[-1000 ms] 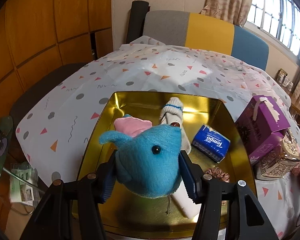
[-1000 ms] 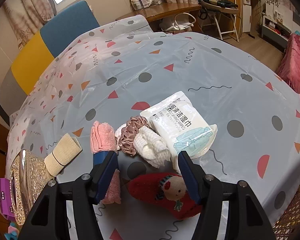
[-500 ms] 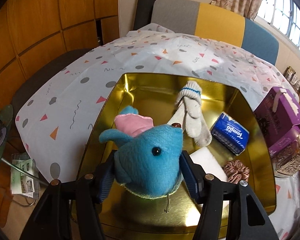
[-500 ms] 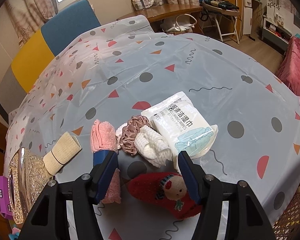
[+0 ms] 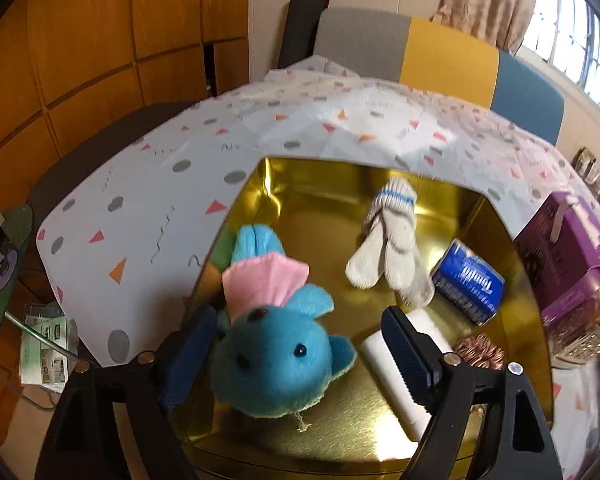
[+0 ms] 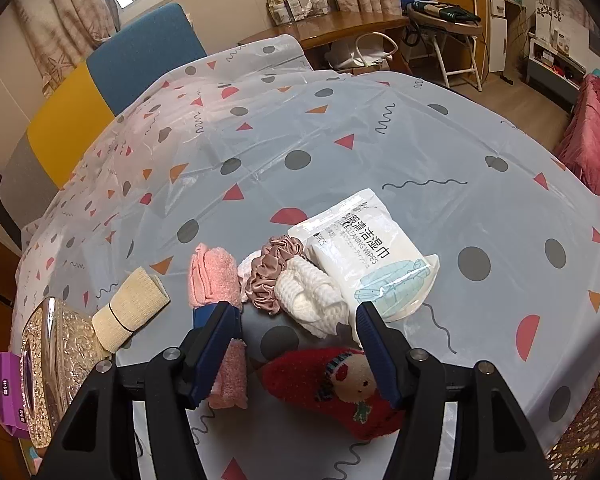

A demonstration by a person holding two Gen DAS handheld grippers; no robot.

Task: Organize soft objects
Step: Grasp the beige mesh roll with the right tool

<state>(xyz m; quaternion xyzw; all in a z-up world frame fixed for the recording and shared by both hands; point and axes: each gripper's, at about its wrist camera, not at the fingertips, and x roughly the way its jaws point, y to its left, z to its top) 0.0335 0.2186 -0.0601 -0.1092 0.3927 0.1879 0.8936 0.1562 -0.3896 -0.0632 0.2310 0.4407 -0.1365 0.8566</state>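
Five soft things already lie in the gold tray (image 5: 512,264): a blue plush (image 5: 276,360), a white sock (image 5: 388,248), a tissue pack (image 5: 470,286), a white roll (image 5: 396,368) and a copper scrunchie (image 5: 478,354). The left tool (image 5: 296,356) hangs over the tray's near end with its jaws spread wide. The plush sits between them, resting on the tray floor; its left side is close against the left pad, and I cannot tell whether they touch, while a clear gap shows on the right. By the look of it the plush has been delivered and this tool has nothing in its grip.

On the desk (image 6: 380,152) the rest waits: a pink towel (image 6: 216,280), a mauve scrunchie (image 6: 272,272), a white cloth (image 6: 312,296), a wipes pack (image 6: 376,256), a red sock (image 6: 340,384) and a tan bandage roll (image 6: 128,308). The right tool (image 6: 296,344) hovers wide and empty above this heap, the red sock lying nearest between its jaws and the towel passing under its left finger.

So roughly half the job looks done. Six items are left to carry over, and the right tool seems best placed to take the red sock or the towel next.
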